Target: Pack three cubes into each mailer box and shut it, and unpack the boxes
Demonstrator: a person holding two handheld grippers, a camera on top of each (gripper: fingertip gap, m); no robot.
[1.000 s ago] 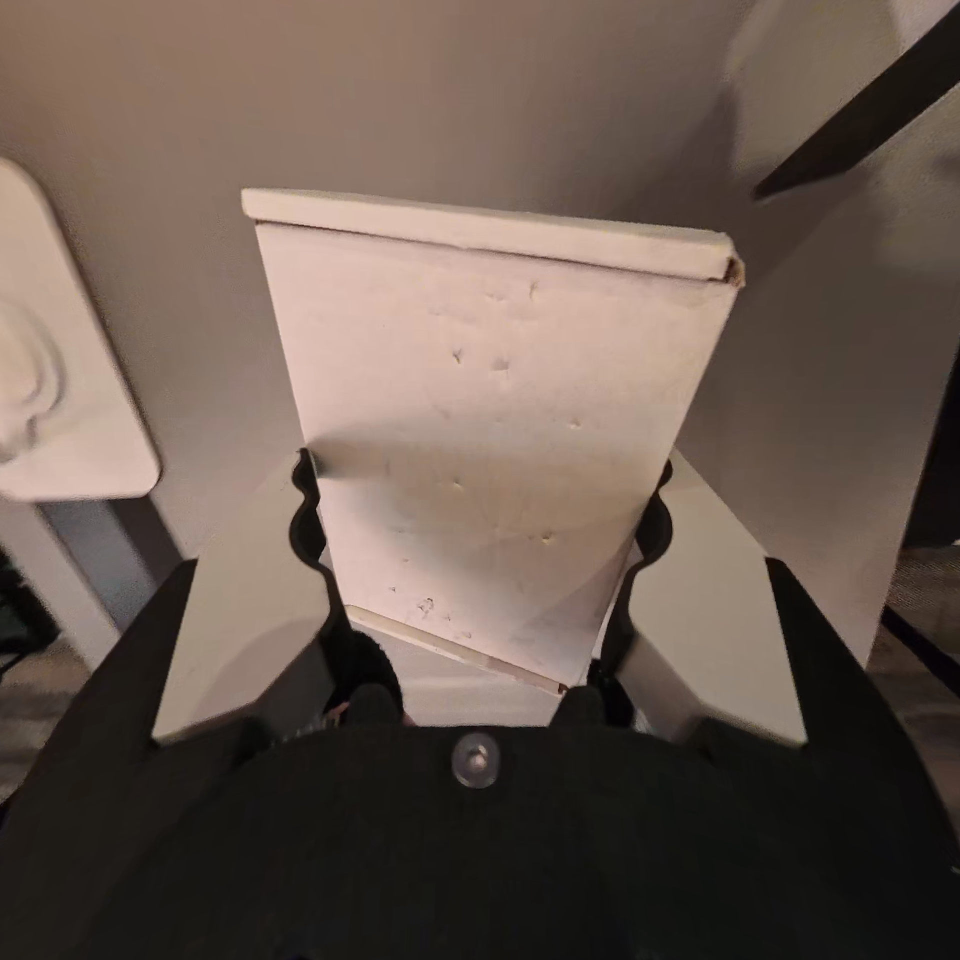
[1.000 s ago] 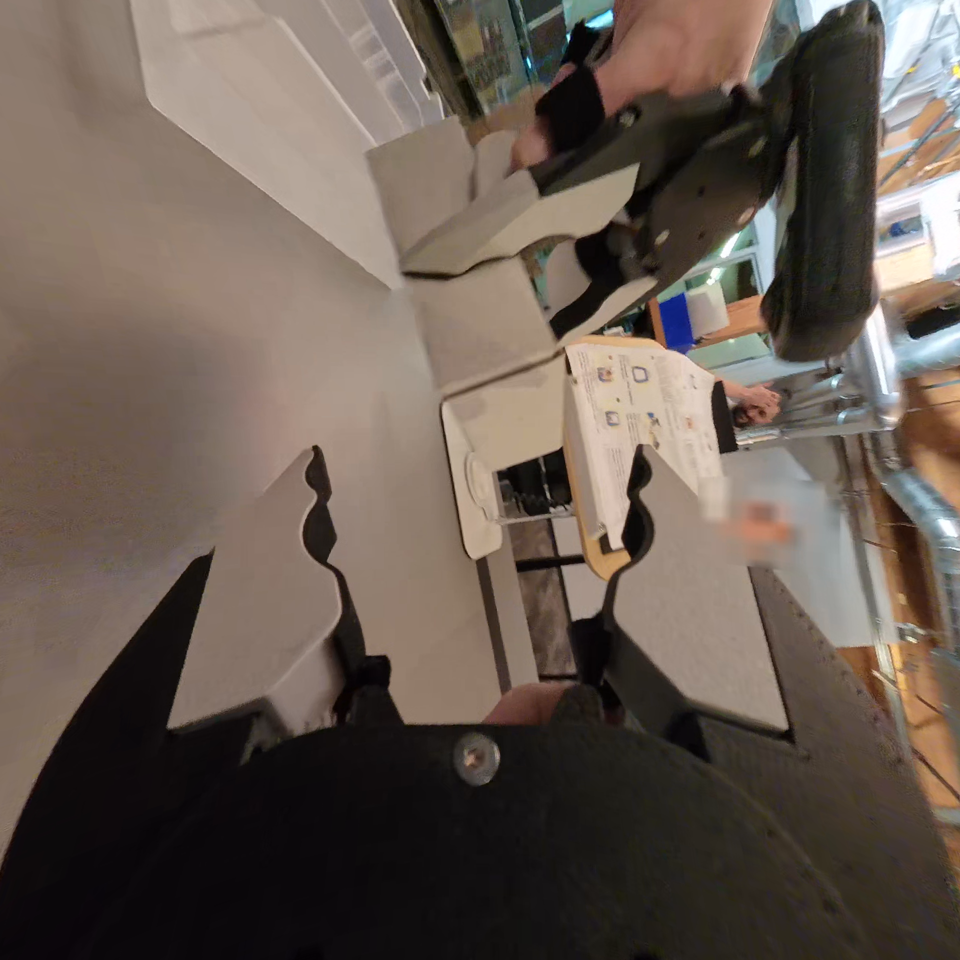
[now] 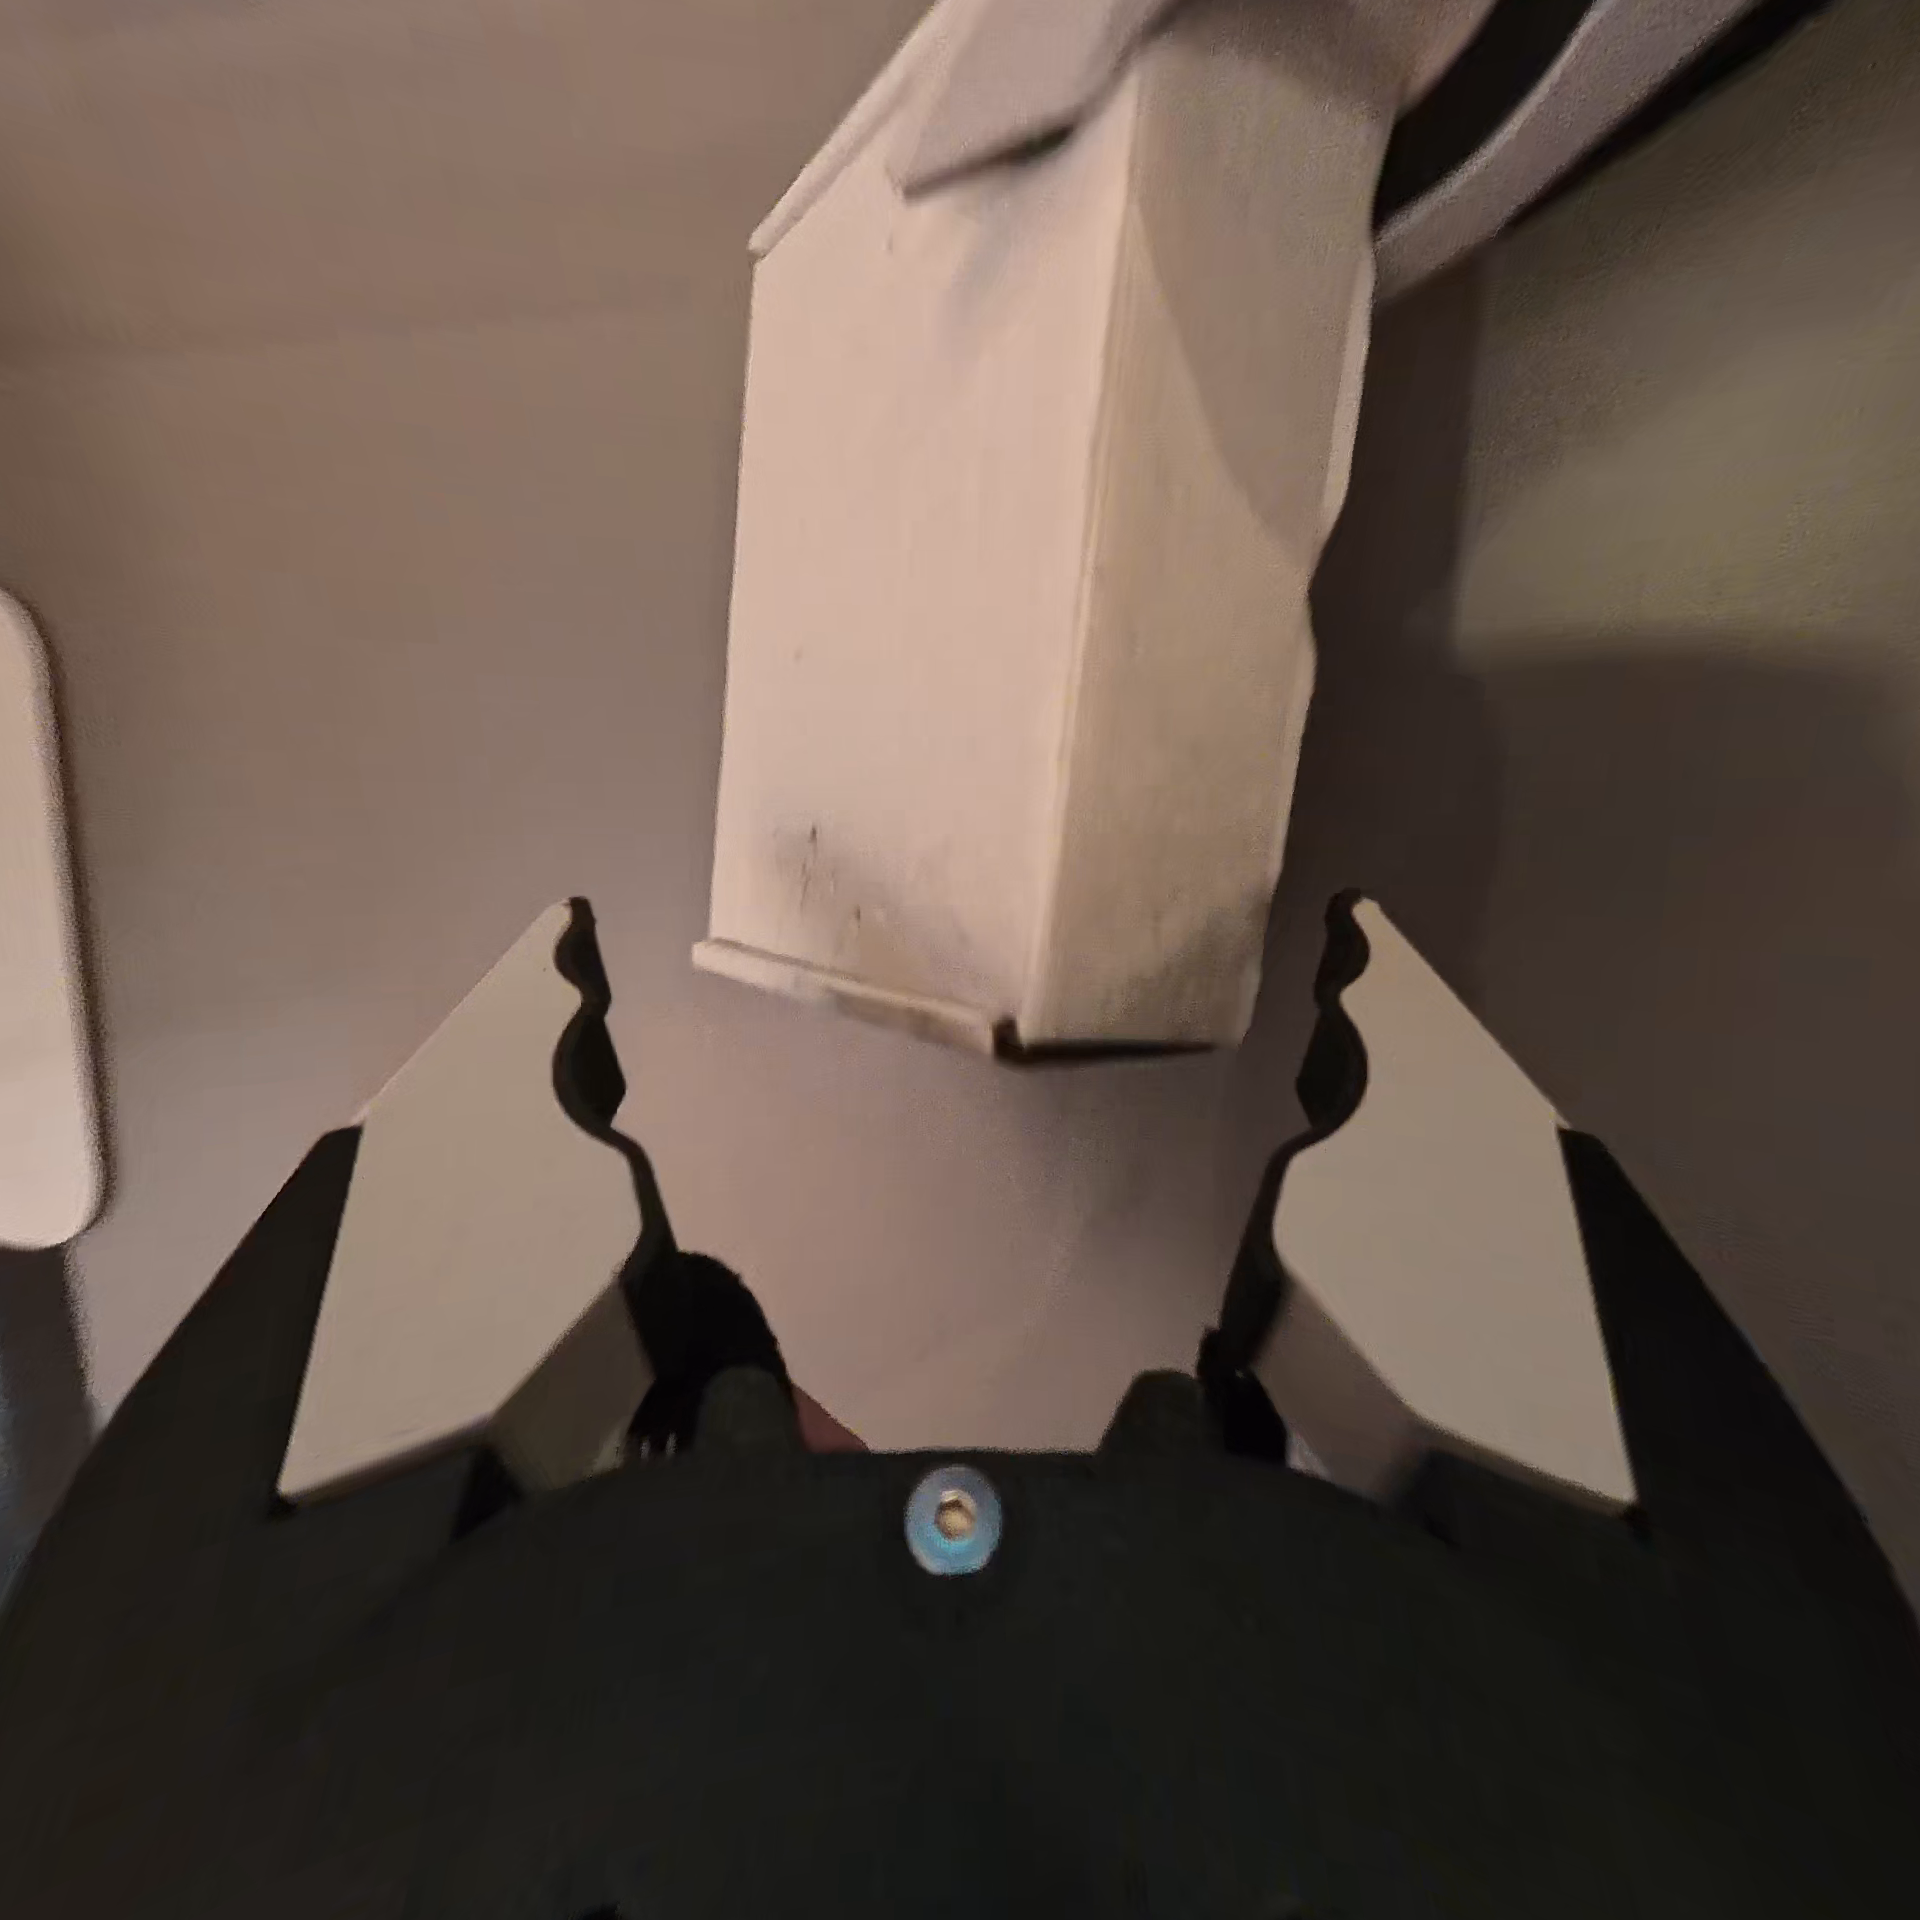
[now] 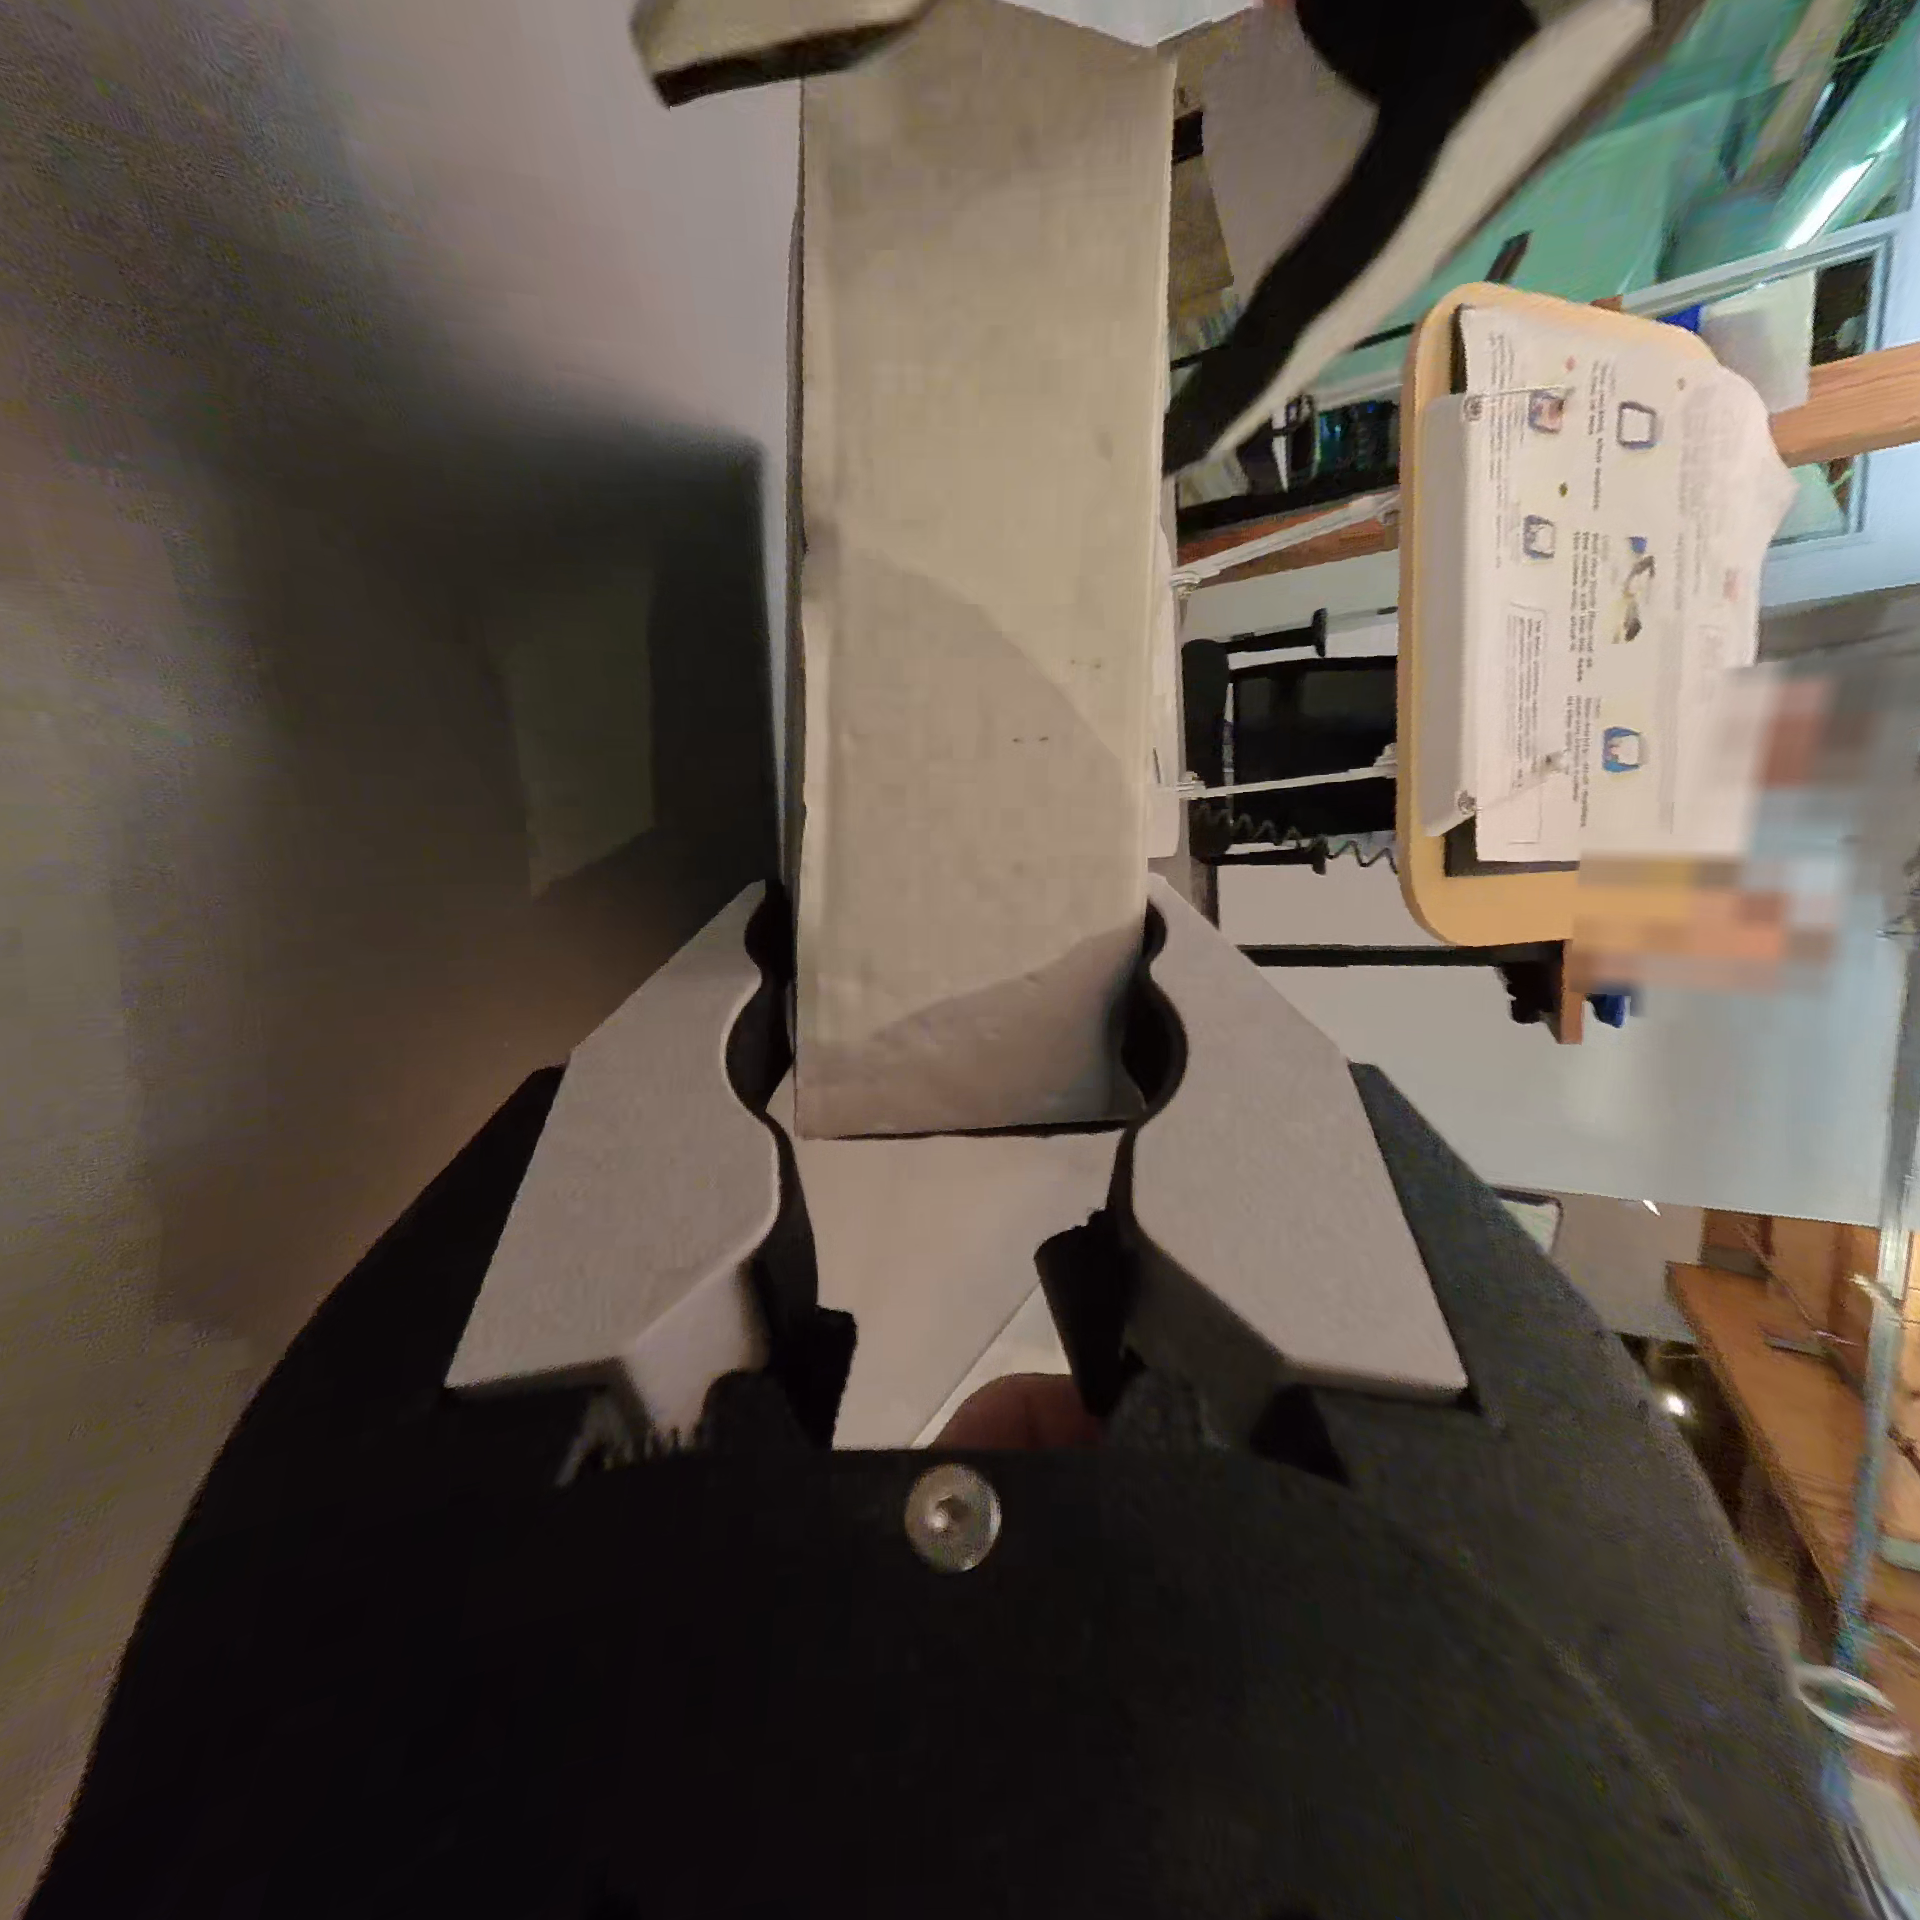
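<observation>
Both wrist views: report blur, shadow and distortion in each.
Left wrist view: warm, dim light; the white mailer box is motion-smeared, its edges soft, with a broad shadow on the table to the right. Right wrist view: the box in the right tongs is fairly sharp and shadow-crossed; background streaks at the right edge; wide-angle bending shows.

What I can't make out from here

The mailer box [image 3: 997, 623] is smeared by motion in my left wrist view, its far end cut off by the top edge; in my right wrist view its top also runs out of frame. I can't see whether any cubes are inside. The left gripper [image 4: 1143, 42] is mostly cropped there, and the printed sheet [image 4: 1600, 582] is too small.
</observation>
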